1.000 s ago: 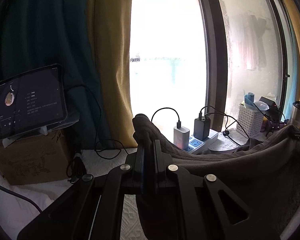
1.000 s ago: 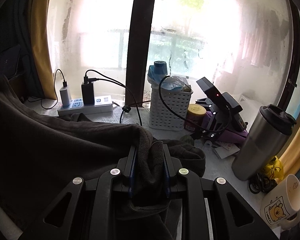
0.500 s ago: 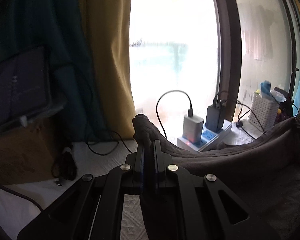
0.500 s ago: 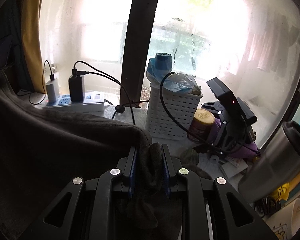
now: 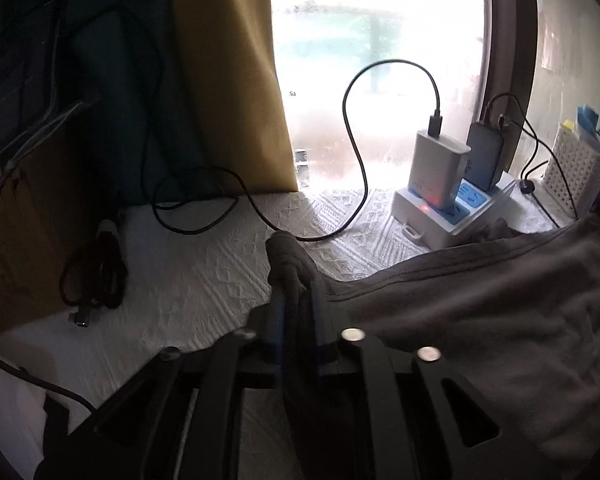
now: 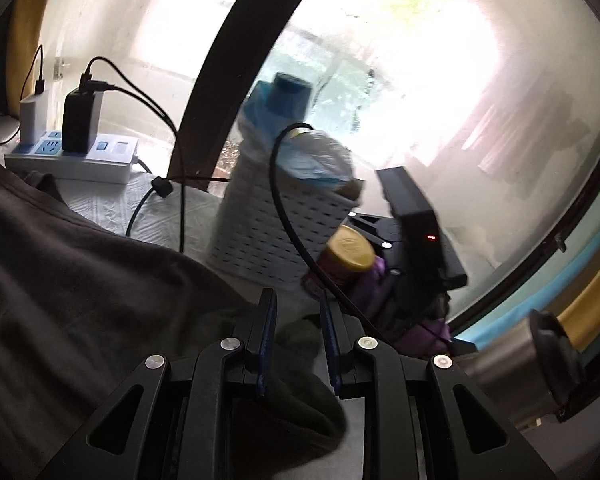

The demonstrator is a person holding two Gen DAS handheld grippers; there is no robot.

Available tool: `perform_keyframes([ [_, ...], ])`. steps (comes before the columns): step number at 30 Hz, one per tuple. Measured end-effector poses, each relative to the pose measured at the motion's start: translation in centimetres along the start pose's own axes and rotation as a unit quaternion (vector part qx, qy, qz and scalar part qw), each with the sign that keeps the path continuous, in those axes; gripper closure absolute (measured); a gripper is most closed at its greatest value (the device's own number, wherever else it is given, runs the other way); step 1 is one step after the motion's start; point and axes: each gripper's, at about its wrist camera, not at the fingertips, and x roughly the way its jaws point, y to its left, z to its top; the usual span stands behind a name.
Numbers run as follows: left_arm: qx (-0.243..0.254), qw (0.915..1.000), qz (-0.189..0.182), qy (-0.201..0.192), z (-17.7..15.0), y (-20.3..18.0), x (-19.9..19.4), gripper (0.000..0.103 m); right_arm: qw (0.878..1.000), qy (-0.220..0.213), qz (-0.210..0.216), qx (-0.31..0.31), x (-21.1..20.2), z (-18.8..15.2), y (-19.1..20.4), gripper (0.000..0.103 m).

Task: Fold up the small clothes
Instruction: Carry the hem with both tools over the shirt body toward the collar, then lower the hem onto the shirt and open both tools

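The left gripper (image 5: 296, 300) has its jaws pressed on a bunched corner of the dark grey garment (image 5: 480, 312), which spreads rightward over the white textured surface (image 5: 204, 280). The right gripper (image 6: 296, 320) has its jaws spread, with a fold of the same garment (image 6: 80, 288) lying loose between and beneath them. Just beyond the cloth stand a white basket (image 6: 260, 232) and a yellow-lidded jar (image 6: 350, 254). Farther back, a power strip (image 5: 452, 208) with chargers sits by the window, near a black cable (image 5: 352, 152) and a yellow curtain (image 5: 228, 80).
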Motion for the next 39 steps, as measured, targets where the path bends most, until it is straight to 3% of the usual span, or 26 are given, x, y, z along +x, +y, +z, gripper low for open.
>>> perform_keyframes([
  [1, 0.001, 1.0000, 0.000, -0.007, 0.1, 0.0, -0.6, 0.065, 1.000, 0.001, 0.004, 0.007, -0.4, -0.3, -0.5, 0.079],
  [3, 0.000, 0.9998, -0.005, -0.019, 0.3, 0.2, -1.9, 0.053, 0.999, 0.008, 0.012, 0.029, -1.4, -1.0, -1.8, 0.079],
  [5, -0.002, 0.9996, -0.008, -0.026, 0.3, 0.4, -3.5, 0.051, 0.998, 0.011, 0.025, 0.051, -2.5, -2.0, -2.8, 0.073],
  [6, -0.002, 0.9996, -0.010, -0.027, 0.0, 0.4, -4.5, 0.050, 0.998, 0.013, 0.033, 0.058, -3.0, -2.2, -2.7, 0.059],
  [7, -0.002, 0.9996, -0.014, -0.026, -0.3, 0.5, -5.2, 0.049, 0.997, 0.016, 0.042, 0.065, -3.6, -2.7, -2.7, 0.033],
  [9, -0.002, 0.9993, -0.031, -0.019, -1.4, 0.4, -6.9, 0.046, 0.995, 0.018, 0.057, 0.079, -4.8, -4.1, -2.7, 0.012],
  [16, -0.013, 0.9962, -0.080, 0.032, -8.7, 0.3, -11.4, 0.037, 0.988, 0.046, 0.074, 0.124, -8.0, -10.8, -4.1, 0.012],
  [20, -0.029, 0.9930, -0.100, 0.055, -12.9, 0.2, -13.6, 0.036, 0.977, 0.057, 0.101, 0.182, -10.0, -15.2, -5.5, 0.012],
  [24, -0.029, 0.9903, -0.120, 0.063, -14.9, -0.6, -15.2, 0.036, 0.964, 0.065, 0.130, 0.221, -11.4, -18.4, -5.5, 0.012],
  [30, -0.018, 0.9907, -0.114, 0.072, -16.3, -2.1, -15.4, 0.036, 0.942, 0.054, 0.183, 0.276, -12.5, -20.7, -4.3, 0.013],
  [35, 0.009, 0.9906, -0.118, 0.068, -16.4, -3.4, -15.0, 0.036, 0.928, 0.063, 0.216, 0.298, -11.6, -20.0, -3.2, 0.034],
  [37, 0.013, 0.9896, -0.121, 0.077, -16.4, -3.7, -14.6, 0.037, 0.920, 0.067, 0.241, 0.303, -11.0, -19.6, -2.6, 0.049],
  [38, 0.011, 0.9888, -0.129, 0.074, -16.4, -3.6, -14.7, 0.041, 0.916, 0.064, 0.253, 0.305, -10.7, -19.3, -2.3, 0.054],
  [39, 0.011, 0.9872, -0.141, 0.074, -16.3, -3.7, -14.7, 0.062, 0.913, 0.066, 0.260, 0.307, -10.4, -19.1, -2.3, 0.068],
])
